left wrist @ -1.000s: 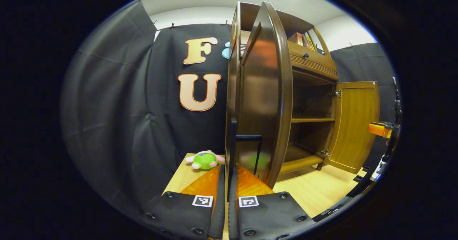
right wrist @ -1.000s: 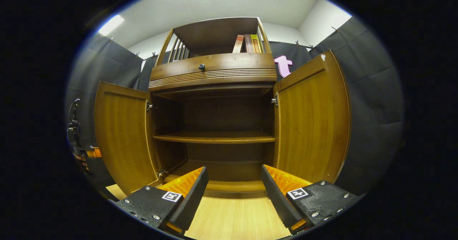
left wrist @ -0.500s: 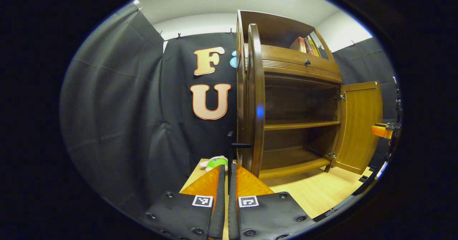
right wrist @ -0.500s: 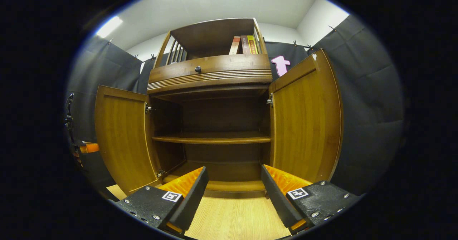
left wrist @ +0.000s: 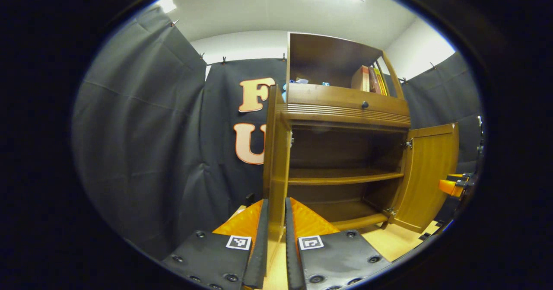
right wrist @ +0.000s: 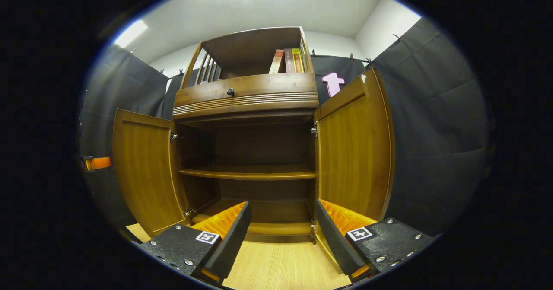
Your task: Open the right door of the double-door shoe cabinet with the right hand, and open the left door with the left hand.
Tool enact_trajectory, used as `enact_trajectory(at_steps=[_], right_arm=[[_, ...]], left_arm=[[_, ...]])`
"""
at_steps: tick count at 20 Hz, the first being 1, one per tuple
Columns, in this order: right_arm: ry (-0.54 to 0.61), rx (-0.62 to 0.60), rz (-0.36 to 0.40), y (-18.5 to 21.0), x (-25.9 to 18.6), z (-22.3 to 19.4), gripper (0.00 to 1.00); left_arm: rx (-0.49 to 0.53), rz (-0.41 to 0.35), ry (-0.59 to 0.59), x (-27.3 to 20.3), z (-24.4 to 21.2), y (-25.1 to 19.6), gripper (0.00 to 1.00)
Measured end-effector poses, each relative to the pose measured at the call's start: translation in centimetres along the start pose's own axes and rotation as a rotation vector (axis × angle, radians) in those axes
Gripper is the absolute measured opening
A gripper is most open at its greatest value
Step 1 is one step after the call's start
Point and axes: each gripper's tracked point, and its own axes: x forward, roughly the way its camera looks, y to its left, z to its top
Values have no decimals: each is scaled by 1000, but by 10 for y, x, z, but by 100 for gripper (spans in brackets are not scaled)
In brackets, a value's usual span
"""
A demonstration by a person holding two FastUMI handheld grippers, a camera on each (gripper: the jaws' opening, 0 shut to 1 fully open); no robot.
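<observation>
Both doors look done: the left door [left wrist: 276, 169] stands edge-on between the narrowly parted fingers of the left gripper [left wrist: 275, 238], contact unclear, while the right gripper [right wrist: 283, 234] hangs wide open and empty before the shoe cabinet [right wrist: 246, 95], right door [right wrist: 352, 151] swung out ahead-right.

Left gripper view: low, close at the left door's [left wrist: 276, 169] edge, facing the cabinet [left wrist: 345, 108] obliquely. Right gripper view: low, centred, facing straight in. Both share shelf [right wrist: 248, 173] and doors.
</observation>
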Motion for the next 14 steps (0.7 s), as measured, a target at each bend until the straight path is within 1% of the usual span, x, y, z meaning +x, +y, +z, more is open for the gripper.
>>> enact_trajectory(at_steps=[2,3,4,7,8,10,12,13,14], right_arm=[[-4,3,-2,-3,0,3,100],[-6,3,-2,-5,-1,4,92],[-7,2,-3,-6,-1,5,100],[-8,-6,-4,-10,-2,8,100],[-12,-7,-5,-11,-2,9,100],[-20,-5,-5,-14,-2,14,100],[-26,-11,-8,-16,-2,16,100],[-29,-15,-10,-17,-3,18,100],[-31,-16,-12,-18,-4,19,92]], left_arm=[[3,-9,3,-1,1,-3,31],[11,-19,4,-2,3,-6,34],[23,-13,7,-2,3,-5,37],[24,-34,4,-2,5,-11,48],[18,-50,-1,-2,6,-16,49],[19,-50,-13,-1,10,-17,67],[27,-53,-27,1,13,-18,70],[31,-60,-33,2,15,-20,75],[34,-66,-37,2,16,-21,75]])
